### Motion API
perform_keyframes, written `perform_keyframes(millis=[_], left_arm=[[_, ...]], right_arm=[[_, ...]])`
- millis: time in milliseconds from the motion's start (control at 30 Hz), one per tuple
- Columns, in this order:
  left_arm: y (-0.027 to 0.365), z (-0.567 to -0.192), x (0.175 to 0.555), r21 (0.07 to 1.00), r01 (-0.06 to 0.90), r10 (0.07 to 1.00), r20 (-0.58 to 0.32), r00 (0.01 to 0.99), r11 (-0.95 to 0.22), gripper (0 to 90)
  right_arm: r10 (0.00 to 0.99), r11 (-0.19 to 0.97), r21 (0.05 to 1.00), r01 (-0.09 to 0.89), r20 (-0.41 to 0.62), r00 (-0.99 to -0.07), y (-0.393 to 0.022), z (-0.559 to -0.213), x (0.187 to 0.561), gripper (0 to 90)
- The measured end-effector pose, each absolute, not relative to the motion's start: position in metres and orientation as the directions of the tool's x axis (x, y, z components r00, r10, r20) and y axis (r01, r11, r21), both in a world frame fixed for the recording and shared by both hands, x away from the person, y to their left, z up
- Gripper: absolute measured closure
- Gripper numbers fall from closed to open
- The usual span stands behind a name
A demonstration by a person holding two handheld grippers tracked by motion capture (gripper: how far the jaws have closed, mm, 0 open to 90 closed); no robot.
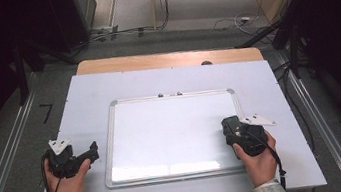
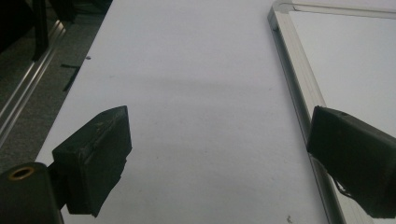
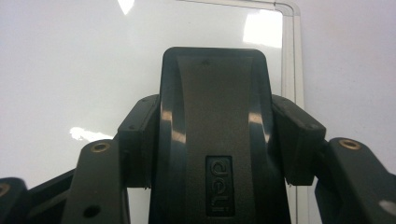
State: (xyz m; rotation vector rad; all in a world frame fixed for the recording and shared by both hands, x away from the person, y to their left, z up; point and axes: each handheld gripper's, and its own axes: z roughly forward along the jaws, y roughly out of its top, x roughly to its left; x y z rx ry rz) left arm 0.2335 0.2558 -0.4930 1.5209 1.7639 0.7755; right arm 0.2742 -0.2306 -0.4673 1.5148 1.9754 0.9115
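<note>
Black eraser, probably a whiteboard one, pinched in my right gripper over the whiteboard; my left gripper spread wide beside its frame.

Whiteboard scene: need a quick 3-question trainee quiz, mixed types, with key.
1. True or false: the left gripper holds something.
2. What does the right gripper clamp: A) marker, B) black eraser, C) cloth?
3. The eraser is held over the whiteboard's ____ side in the high view.

Key: 1 false, its jaws stand apart over the bare white table. 2 B. 3 right.
</note>
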Motion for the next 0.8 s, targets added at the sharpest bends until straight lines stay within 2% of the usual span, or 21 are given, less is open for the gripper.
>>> perform_keyframes(millis=[400, 800], left_arm=[[0.256, -0.493, 0.233, 0.795, 0.589, 0.99, -0.11, -0.094, 0.144, 7.0], [0.257, -0.492, 0.233, 0.795, 0.59, 0.99, -0.108, -0.093, 0.142, 7.0]], right_arm=[[0.977, 0.13, 0.745, 0.654, 0.016, -0.212, -0.234, -0.475, 0.268, 38.6], [0.988, 0.12, 0.723, 0.681, -0.017, -0.156, -0.234, -0.487, 0.277, 38.5]])
